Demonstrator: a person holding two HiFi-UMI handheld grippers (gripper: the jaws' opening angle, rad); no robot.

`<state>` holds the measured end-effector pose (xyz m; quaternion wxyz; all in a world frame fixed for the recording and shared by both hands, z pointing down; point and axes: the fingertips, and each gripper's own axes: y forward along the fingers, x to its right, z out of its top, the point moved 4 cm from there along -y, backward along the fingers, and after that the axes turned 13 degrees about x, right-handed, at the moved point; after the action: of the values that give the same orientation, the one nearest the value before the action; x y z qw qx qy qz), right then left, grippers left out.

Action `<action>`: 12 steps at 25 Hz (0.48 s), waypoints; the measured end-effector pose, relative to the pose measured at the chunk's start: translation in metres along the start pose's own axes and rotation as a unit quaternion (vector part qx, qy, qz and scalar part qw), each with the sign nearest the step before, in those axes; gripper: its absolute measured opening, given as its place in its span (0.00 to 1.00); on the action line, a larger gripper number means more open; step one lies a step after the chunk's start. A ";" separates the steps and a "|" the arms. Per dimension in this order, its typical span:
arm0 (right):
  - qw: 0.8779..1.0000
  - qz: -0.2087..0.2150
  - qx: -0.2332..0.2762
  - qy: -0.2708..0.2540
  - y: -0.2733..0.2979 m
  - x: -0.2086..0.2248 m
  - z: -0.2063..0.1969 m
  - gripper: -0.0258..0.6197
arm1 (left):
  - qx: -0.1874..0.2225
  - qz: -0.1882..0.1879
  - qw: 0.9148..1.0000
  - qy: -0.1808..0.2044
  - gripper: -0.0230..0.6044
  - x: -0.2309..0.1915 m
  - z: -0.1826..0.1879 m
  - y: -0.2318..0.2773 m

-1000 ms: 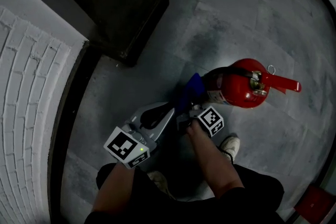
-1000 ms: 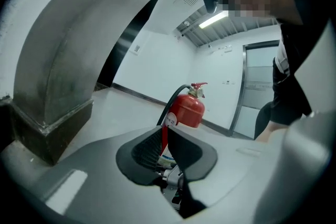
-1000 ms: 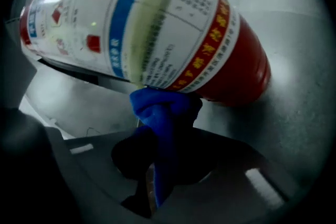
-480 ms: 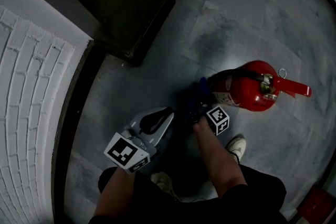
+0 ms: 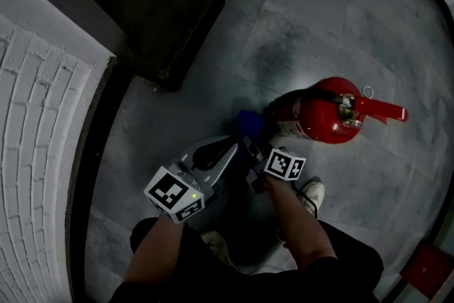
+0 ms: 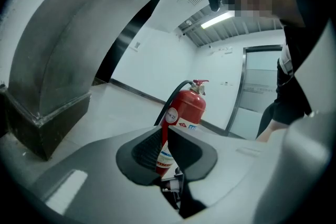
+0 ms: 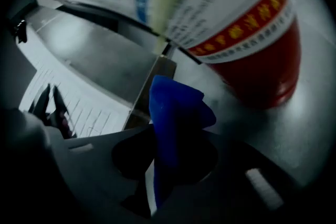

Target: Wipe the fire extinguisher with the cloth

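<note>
A red fire extinguisher (image 5: 323,112) stands on the grey floor, seen from above, its handle pointing right. My right gripper (image 5: 251,142) is shut on a blue cloth (image 5: 250,122), which sits just left of the cylinder's lower side. In the right gripper view the cloth (image 7: 176,110) sticks up from the shut jaws of the right gripper (image 7: 169,157), close beneath the extinguisher's printed label (image 7: 210,2). My left gripper (image 5: 225,150) hangs beside it, shut and holding nothing. In its own view the left gripper (image 6: 167,161) faces the extinguisher (image 6: 185,110) from a short way off.
A dark metal box (image 5: 167,3) stands on the floor at the upper left. A white brick wall (image 5: 35,152) runs down the left side. The person's shoe (image 5: 311,194) is below the extinguisher. A red object (image 5: 425,272) lies at the bottom right corner.
My right gripper has slid the blue cloth down and left along the extinguisher's side. The left gripper has stayed almost still.
</note>
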<state>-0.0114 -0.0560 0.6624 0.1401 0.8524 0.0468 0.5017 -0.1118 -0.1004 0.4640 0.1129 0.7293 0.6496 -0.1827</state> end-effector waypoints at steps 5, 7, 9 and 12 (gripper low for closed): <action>0.975 0.120 -0.107 -0.151 -0.031 -0.039 0.008 0.13 | 0.014 -0.037 0.999 -0.009 0.09 0.011 -0.005 0.029; 0.960 0.126 -0.138 -0.210 -0.046 -0.044 0.022 0.13 | 0.027 -0.052 0.998 -0.011 0.09 0.017 -0.003 0.039; 0.945 0.128 -0.163 -0.252 -0.069 -0.050 0.038 0.13 | 0.035 -0.064 0.997 -0.010 0.09 0.023 -0.002 0.046; 0.930 0.142 -0.174 -0.291 -0.116 -0.071 0.071 0.13 | 0.030 -0.077 0.997 -0.007 0.09 0.027 -0.008 0.050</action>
<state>0.0224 0.0257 0.5366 0.2209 0.9209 -0.2056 0.2469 -0.0593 -0.0789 0.4561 0.0812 0.6788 0.6975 -0.2150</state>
